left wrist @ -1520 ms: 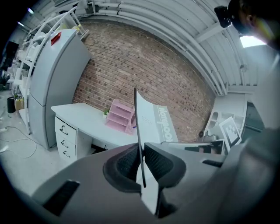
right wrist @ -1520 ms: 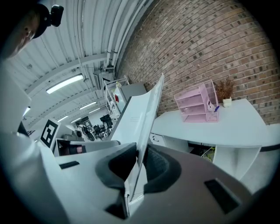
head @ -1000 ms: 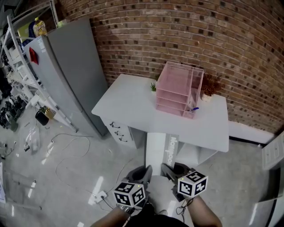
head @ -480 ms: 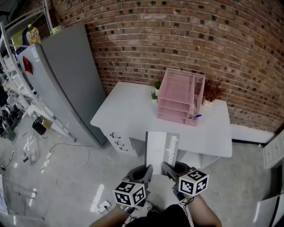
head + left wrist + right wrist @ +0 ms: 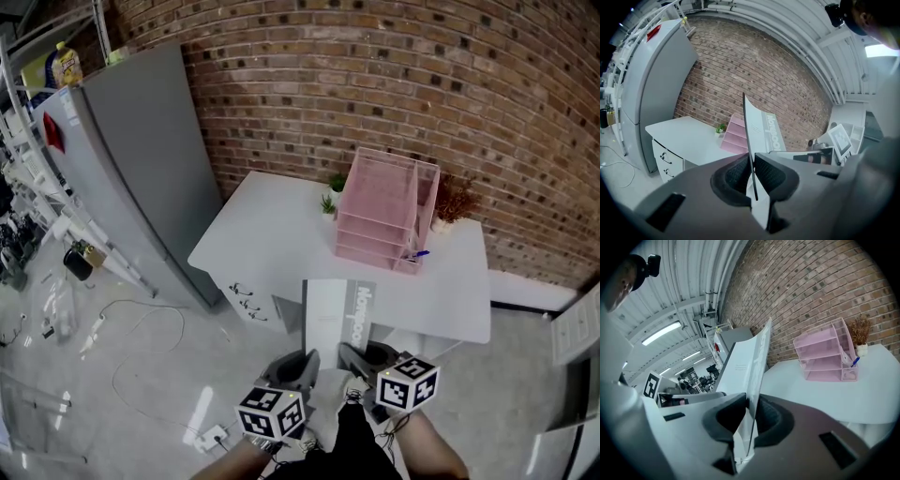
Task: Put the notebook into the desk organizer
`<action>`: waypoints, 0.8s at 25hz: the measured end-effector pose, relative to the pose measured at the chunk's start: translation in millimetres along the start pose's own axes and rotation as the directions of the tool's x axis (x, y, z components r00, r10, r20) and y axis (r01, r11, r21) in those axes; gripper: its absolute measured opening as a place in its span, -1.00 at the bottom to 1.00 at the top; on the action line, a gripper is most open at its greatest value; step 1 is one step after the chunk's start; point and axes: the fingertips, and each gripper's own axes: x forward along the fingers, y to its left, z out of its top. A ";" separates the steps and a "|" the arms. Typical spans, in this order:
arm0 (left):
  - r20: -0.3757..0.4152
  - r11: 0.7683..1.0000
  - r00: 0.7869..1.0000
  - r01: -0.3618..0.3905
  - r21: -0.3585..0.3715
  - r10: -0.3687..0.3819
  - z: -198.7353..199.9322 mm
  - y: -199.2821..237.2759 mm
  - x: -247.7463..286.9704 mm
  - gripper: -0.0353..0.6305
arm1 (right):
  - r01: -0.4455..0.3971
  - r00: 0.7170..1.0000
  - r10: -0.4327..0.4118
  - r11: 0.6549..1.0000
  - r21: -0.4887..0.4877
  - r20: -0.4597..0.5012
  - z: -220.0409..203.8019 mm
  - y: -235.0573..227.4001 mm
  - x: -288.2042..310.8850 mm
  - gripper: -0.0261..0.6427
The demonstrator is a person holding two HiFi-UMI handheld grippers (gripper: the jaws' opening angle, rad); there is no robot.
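I kept left gripper (image 5: 296,364) and right gripper (image 5: 360,358) clamped on the notebook (image 5: 339,314) and got closer to the centre-frame desk organizer (image 5: 380,211), nothing slotted yet.

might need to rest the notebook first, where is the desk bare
The white desk is bare on its left half, from the left edge to the small green plants and pink desk organizer, and along the front edge. Crowded: back right, with organizer, dried plant, blue pen.
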 end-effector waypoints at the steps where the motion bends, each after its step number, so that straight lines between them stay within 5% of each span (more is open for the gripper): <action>1: 0.001 1.000 1.000 -0.006 -0.003 0.006 0.8 2.2 2.8 -0.82 | -0.007 1.000 0.007 1.000 0.000 -0.004 1.5 -2.5 2.9 -0.78; 20: -0.008 0.997 0.997 -0.071 -0.013 0.071 55.7 35.9 164.3 -0.82 | -0.079 0.997 0.080 0.996 0.049 -0.020 87.0 -146.3 62.8 -0.79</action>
